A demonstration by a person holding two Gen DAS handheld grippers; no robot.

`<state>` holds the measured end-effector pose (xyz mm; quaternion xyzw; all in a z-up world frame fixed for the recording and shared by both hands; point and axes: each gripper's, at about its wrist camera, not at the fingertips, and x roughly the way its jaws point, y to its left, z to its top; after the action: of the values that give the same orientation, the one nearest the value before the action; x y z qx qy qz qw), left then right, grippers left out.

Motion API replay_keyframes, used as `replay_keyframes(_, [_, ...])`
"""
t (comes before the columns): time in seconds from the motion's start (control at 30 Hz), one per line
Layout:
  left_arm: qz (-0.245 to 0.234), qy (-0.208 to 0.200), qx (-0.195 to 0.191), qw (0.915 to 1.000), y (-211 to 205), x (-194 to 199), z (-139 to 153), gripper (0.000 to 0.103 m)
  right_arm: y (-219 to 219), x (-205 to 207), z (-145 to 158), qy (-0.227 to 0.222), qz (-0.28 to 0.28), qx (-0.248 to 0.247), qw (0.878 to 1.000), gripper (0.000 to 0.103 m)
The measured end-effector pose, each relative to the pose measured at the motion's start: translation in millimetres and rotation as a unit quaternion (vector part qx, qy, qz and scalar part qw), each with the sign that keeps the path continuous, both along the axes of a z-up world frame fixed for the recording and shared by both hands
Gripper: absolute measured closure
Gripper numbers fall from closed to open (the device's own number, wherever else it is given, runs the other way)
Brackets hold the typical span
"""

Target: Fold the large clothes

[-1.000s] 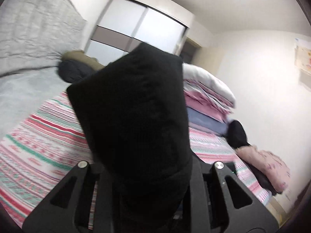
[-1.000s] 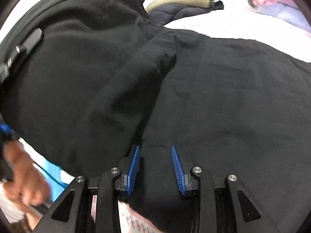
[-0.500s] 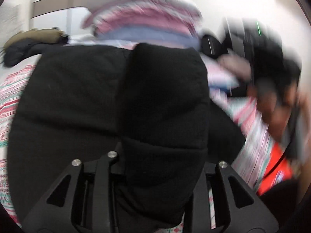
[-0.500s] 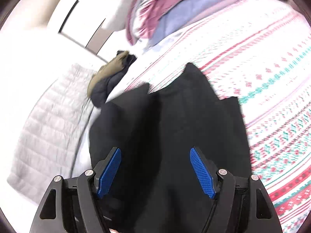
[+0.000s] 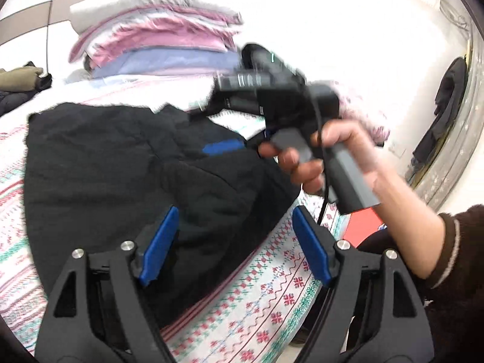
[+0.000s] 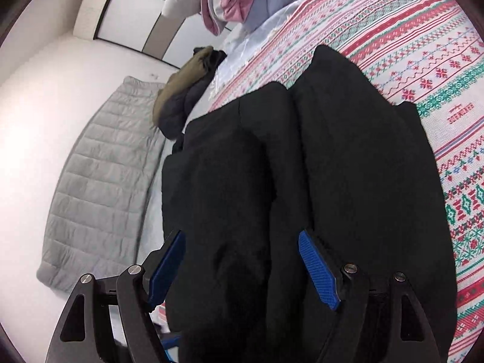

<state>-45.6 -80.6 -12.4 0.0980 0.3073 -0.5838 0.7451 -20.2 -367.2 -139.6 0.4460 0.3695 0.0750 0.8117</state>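
Note:
A large black garment [image 5: 127,163] lies folded on the patterned bedspread [image 5: 266,296]; in the right wrist view it [image 6: 302,181] shows as a thick bundle with its sleeves laid lengthwise. My left gripper [image 5: 234,243] is open and empty, just above the garment's near edge. My right gripper [image 6: 242,267] is open and empty, with its blue pads [image 6: 317,269] astride the bundle's near end. The right gripper [image 5: 272,90] also shows in the left wrist view, held in a hand over the garment's far right corner.
A stack of folded pink, white and blue bedding [image 5: 157,42] sits at the back of the bed. An olive and dark jacket [image 6: 187,87] lies by the wall. A grey quilted headboard pad [image 6: 99,181] runs along the left. The person's arm [image 5: 423,227] is at right.
My left gripper let go of the black sleeve and opened. The garment now lies flat. My right gripper opened wider and both views swung across the bed.

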Motion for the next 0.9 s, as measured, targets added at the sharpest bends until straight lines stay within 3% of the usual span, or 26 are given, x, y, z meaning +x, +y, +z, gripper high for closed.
replay_keyframes(0.1, [0.047, -0.014, -0.017, 0.9987, 27, 12, 7, 0.022, 3, 6, -6, 0.016, 0.009, -0.004, 1.0, 0.024])
replay_keyframes(0.17, [0.092, -0.016, -0.008, 0.9956, 35, 34, 5, 0.022, 7, 6, -9, 0.019, 0.01, 0.006, 1.0, 0.024])
replay_keyframes(0.23, [0.144, -0.004, 0.007, 0.9895, 45, 59, -3, 0.022, 8, 14, -11, 0.02, 0.018, 0.022, 0.999, 0.024])
replay_keyframes(0.33, [0.201, 0.037, 0.018, 0.9788, 58, 87, -17, 0.023, 8, 17, -13, 0.052, 0.001, -0.02, 0.998, 0.024])
replay_keyframes(0.5, [0.233, 0.06, 0.027, 0.9702, 66, 104, -30, 0.023, 10, 23, -16, 0.068, -0.01, -0.055, 0.996, 0.024])
replay_keyframes(0.63, [0.246, 0.074, 0.043, 0.9655, 62, 113, -38, 0.022, 32, 41, -25, 0.073, 0.063, -0.053, 0.994, 0.023])
replay_keyframes(0.7, [0.254, 0.075, 0.052, 0.963, 59, 117, -41, 0.022, 48, 49, -26, 0.068, 0.081, -0.074, 0.992, 0.029])
replay_keyframes(0.77, [0.261, 0.07, 0.055, 0.9611, 59, 119, -42, 0.022, 58, 51, -20, 0.052, 0.085, -0.098, 0.99, 0.061])
replay_keyframes(0.9, [0.277, 0.071, 0.029, 0.9579, 64, 125, -37, 0.022, 68, 42, 15, -0.027, 0.078, -0.138, 0.987, 0.075])
